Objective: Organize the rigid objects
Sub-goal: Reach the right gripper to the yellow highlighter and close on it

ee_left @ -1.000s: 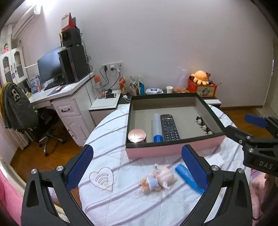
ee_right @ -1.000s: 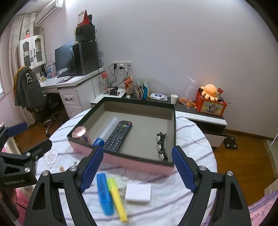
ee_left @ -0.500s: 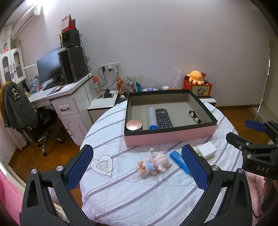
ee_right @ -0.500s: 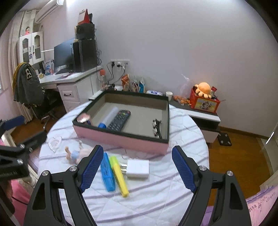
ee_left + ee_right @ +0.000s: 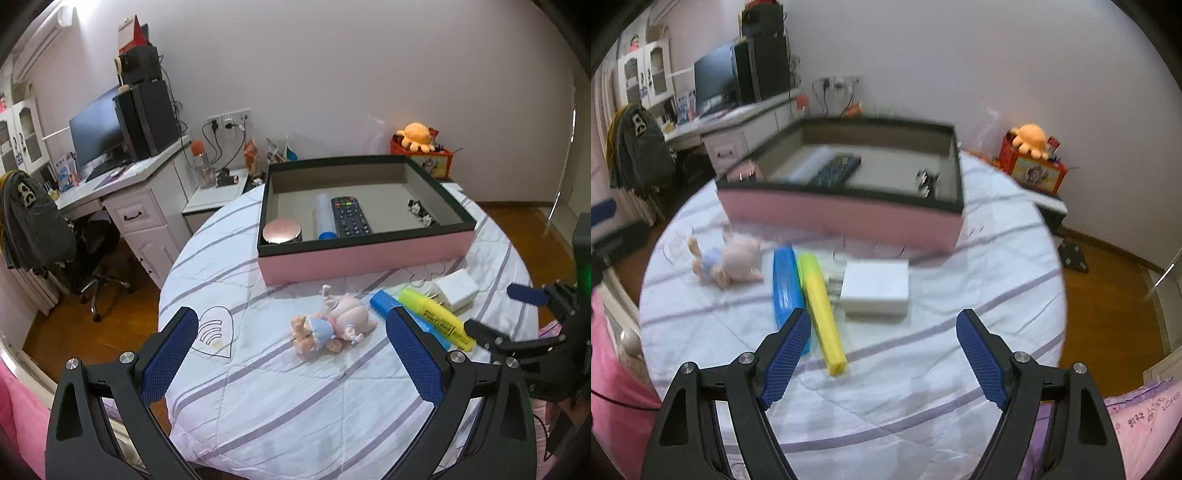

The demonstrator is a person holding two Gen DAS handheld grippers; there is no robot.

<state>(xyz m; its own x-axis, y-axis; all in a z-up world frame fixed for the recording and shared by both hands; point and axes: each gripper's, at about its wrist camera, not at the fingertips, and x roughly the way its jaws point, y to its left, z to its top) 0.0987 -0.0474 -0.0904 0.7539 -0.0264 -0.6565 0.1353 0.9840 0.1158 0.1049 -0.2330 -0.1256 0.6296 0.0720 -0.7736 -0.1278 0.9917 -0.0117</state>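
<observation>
A pink box point(image 5: 365, 258) with a dark rim stands on the round table and holds a remote point(image 5: 350, 220), a clear tube point(image 5: 325, 218), a round pink compact point(image 5: 281, 232) and a small black chain point(image 5: 419, 212). In front of it lie a baby doll point(image 5: 328, 328), a blue marker point(image 5: 785, 284), a yellow highlighter point(image 5: 822, 310) and a white charger point(image 5: 875, 286). My left gripper point(image 5: 291, 354) is open and empty above the doll. My right gripper point(image 5: 882, 354) is open and empty, low over the cloth just short of the highlighter and charger.
The table has a white cloth with purple stripes point(image 5: 295, 406) and a heart-shaped coaster point(image 5: 216, 332) at the left. A desk with a monitor point(image 5: 99, 129) and an office chair point(image 5: 92, 251) stand to the left. A red box with an orange plush point(image 5: 419, 138) sits behind.
Both grippers have pulled back from the box toward the near side of the table. The right one has dropped lower toward the highlighter and charger. Both stay open.
</observation>
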